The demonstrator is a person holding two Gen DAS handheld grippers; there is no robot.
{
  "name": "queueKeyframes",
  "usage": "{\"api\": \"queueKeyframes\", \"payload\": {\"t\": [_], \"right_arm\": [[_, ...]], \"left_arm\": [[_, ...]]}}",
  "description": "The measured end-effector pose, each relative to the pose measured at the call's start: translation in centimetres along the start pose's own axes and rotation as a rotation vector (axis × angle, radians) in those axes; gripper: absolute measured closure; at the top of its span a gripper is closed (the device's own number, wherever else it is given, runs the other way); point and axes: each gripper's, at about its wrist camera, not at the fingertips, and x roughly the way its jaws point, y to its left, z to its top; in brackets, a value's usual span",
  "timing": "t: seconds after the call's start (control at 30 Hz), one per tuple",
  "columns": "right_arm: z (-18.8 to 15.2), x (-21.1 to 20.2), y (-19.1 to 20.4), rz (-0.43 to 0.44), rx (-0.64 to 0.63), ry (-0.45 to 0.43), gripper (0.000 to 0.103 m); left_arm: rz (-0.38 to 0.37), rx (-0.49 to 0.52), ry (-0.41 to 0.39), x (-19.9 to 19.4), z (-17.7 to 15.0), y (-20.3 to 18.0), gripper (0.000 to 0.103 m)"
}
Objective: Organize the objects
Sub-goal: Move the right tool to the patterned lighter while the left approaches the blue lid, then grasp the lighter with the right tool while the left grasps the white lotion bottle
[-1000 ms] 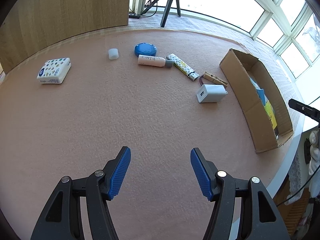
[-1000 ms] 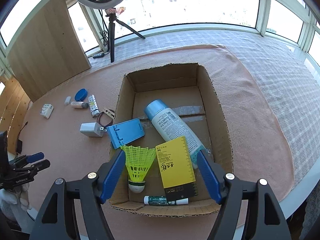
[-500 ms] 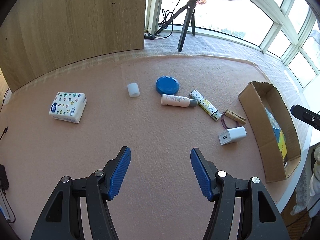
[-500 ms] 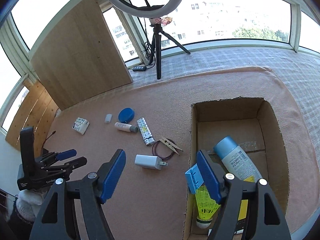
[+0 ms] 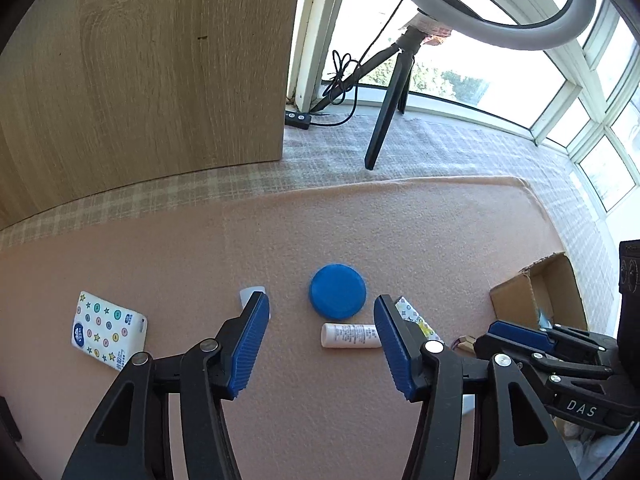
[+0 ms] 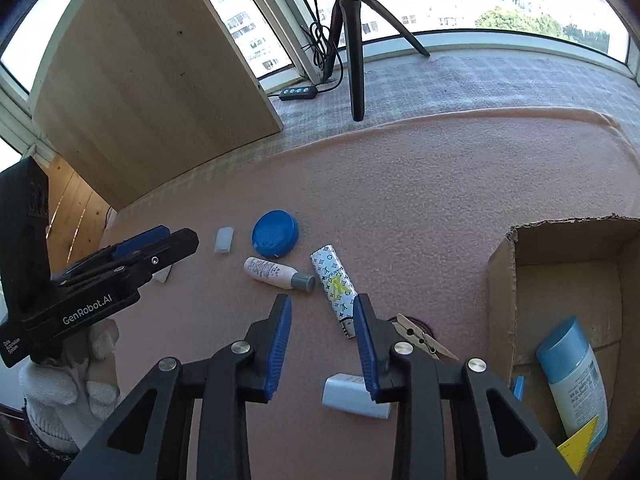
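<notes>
Both of your tongs are closing with nothing between the pads: the left tongs are still fairly wide, the right tongs already narrow. Neither holds anything.

What is left to tidy lies on the pink blanket covering the table, in a loose row: a tissue pack far left, a small white cap, a blue lid, a small white bottle with a grey cap, a patterned lighter, a clothespin and a white charger. The cardboard box stands at the right, with a blue-capped spray can already lying inside.

Your left tongs look lined up on the bottle, which lies across their line just ahead of the tips. I would not close further until the pads straddle its body; being round, it will probably roll if pinched near an end, so take it at the middle, square across.

Your right tongs sit close over the charger, whose right end is hidden behind one finger, with the lighter just beyond. Pick one and open wide enough first. The two tongs are near each other, so move one hand at a time towards the box.
</notes>
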Motion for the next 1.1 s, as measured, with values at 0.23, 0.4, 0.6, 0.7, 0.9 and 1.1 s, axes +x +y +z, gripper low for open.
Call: {"api": "queueKeyframes", "payload": {"t": [0.23,0.4,0.6,0.7,0.9,1.1], "right_arm": [[1.4,3.6,-1.1,-0.024,0.061,0.047,0.078],[2.1,5.0,-1.7,-0.024,0.089,0.069,0.078],[2.1,6.6,-1.6,-0.022,0.090,0.103,0.078],[1.9,7.1,-1.4,-0.020,0.084,0.116,0.078],[0.6,7.4,-1.2,-0.019,0.072,0.132,0.081],[-1.5,6.8,-0.7,0.007,0.068,0.124,0.084]], "left_arm": [[-0.016,-0.018,0.073,5.5,2.7,-0.2,0.055],[-0.032,0.015,0.113,8.2,3.4,-1.3,0.055],[-0.037,0.040,0.153,10.5,3.6,-2.1,0.055],[-0.045,0.073,0.185,11.2,2.9,-3.1,0.060],[-0.022,0.163,0.184,10.7,0.7,-4.3,0.073],[0.003,0.236,0.170,8.9,-2.8,-4.9,0.080]]}}
